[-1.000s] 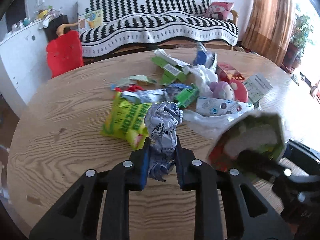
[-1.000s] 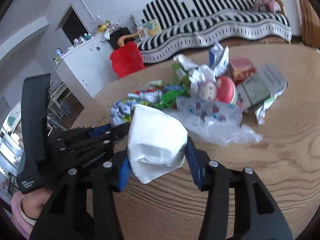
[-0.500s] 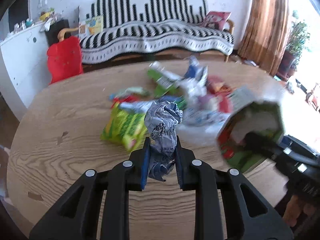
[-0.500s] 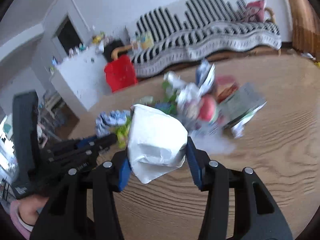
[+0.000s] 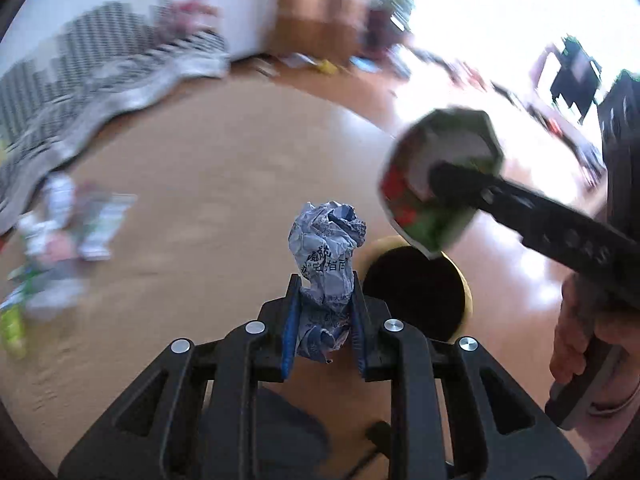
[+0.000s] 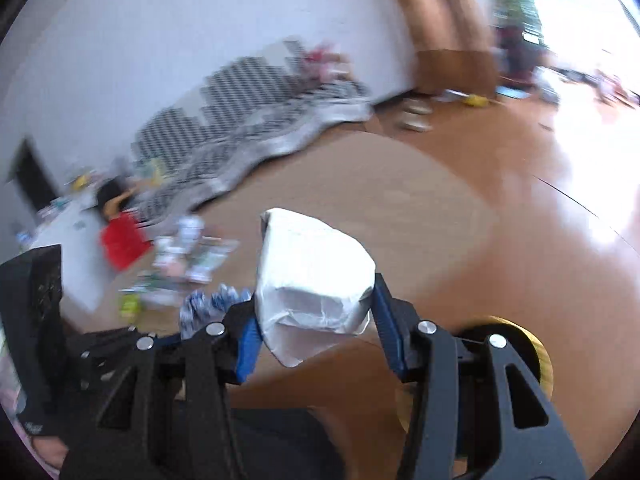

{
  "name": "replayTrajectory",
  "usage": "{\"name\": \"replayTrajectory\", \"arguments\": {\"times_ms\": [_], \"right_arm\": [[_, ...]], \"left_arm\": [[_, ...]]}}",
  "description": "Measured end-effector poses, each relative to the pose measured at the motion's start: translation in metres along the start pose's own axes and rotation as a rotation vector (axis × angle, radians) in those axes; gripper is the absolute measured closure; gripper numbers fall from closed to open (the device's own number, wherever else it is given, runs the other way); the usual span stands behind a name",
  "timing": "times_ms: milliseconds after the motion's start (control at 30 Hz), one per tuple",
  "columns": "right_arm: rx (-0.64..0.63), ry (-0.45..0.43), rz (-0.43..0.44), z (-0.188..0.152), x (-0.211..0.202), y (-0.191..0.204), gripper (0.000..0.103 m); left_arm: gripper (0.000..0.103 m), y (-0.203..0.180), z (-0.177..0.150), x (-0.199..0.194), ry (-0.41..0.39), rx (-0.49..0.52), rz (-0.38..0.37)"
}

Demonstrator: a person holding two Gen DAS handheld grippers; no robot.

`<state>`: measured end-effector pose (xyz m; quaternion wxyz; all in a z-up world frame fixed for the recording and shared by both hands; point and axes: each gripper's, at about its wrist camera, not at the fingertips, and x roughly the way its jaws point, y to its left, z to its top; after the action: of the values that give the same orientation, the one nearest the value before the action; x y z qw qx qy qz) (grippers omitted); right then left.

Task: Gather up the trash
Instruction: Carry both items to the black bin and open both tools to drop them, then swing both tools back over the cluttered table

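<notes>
Between the blue pads of the left gripper (image 5: 323, 326), a crumpled ball of grey-blue printed paper (image 5: 326, 256) stands upright, pinched at its lower half by jaws drawn nearly together. At two o'clock from it, just beyond the fingertips, sits the round yellow-rimmed bin with a dark mouth (image 5: 416, 292) on the floor past the edge of the wooden table (image 5: 192, 184). The right gripper (image 6: 314, 326) holds a folded white paper carton with green and red print on its other face (image 6: 312, 276), its jaws set about half apart and pressing on the carton's flanks; from the left wrist view this carton hangs at one o'clock, above the bin's rim. The remaining litter, a blurred heap of wrappers and packets (image 5: 52, 240), lies at nine o'clock on the table, well apart from both grippers.

Both pieces look light and soft. The paper ball should crush further under pressure and may cling to a pad on release; its waist seems the surest hold. The carton looks stiffer but hollow, so its flat sides probably take the grip best.
</notes>
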<state>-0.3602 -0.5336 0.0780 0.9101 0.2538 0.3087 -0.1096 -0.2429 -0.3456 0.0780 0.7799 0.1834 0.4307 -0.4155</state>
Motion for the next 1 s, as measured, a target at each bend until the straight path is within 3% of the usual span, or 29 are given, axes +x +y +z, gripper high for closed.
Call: {"name": "replayTrajectory", "arguments": {"times_ms": [133, 233, 300, 333, 400, 567, 633, 667, 700, 733, 767, 833, 867, 933, 1000], "right_arm": [[0.186, 0.103, -0.154, -0.05, 0.022, -0.097, 0.054], [0.351, 0.212, -0.184, -0.092, 0.047, -0.15, 0.054], [0.382, 0.243, -0.203, -0.109, 0.055, -0.168, 0.054], [0.387, 0.252, -0.207, -0.114, 0.057, -0.172, 0.054], [0.407, 0.263, -0.207, -0.119, 0.062, -0.179, 0.054], [0.425, 0.259, -0.201, -0.123, 0.058, -0.176, 0.054], [0.436, 0.242, -0.182, -0.11, 0.06, -0.179, 0.053], [0.444, 0.227, -0.173, -0.105, 0.057, -0.177, 0.053], [0.454, 0.217, -0.167, -0.099, 0.058, -0.182, 0.043], [0.462, 0.212, -0.171, -0.097, 0.055, -0.184, 0.024], [0.466, 0.195, -0.188, -0.094, 0.049, -0.184, 0.018], [0.442, 0.143, -0.258, -0.09, 0.035, -0.186, 0.015], [0.413, 0.112, -0.337, -0.087, 0.028, -0.183, 0.013], [0.3, 0.03, -0.586, -0.079, 0.014, -0.17, 0.006], [0.171, -0.047, -0.749, -0.073, 0.004, -0.151, 0.006]], "left_arm": [[0.081, -0.064, -0.019, 0.109, 0.223, 0.037, -0.112], [0.081, -0.075, -0.039, 0.156, 0.291, 0.049, -0.097], [0.081, -0.069, -0.045, 0.174, 0.349, -0.017, -0.138], [0.081, -0.064, -0.04, 0.176, 0.342, -0.052, -0.155], [0.081, -0.065, -0.034, 0.175, 0.319, -0.032, -0.143], [0.081, -0.066, -0.035, 0.185, 0.349, -0.045, -0.184], [0.079, -0.059, -0.032, 0.184, 0.329, -0.048, -0.179], [0.061, -0.063, -0.031, 0.182, 0.313, -0.047, -0.173], [0.045, -0.063, -0.031, 0.179, 0.3, -0.051, -0.18], [0.012, -0.062, -0.03, 0.174, 0.272, -0.064, -0.192], [0.006, -0.06, -0.029, 0.168, 0.222, -0.08, -0.192], [0.006, -0.061, -0.022, 0.164, 0.166, -0.09, -0.183], [0.006, -0.063, -0.02, 0.158, 0.154, -0.093, -0.182], [0.006, -0.058, -0.015, 0.145, 0.118, -0.105, -0.184], [0.006, -0.048, -0.005, 0.118, 0.02, -0.11, -0.177]]}}
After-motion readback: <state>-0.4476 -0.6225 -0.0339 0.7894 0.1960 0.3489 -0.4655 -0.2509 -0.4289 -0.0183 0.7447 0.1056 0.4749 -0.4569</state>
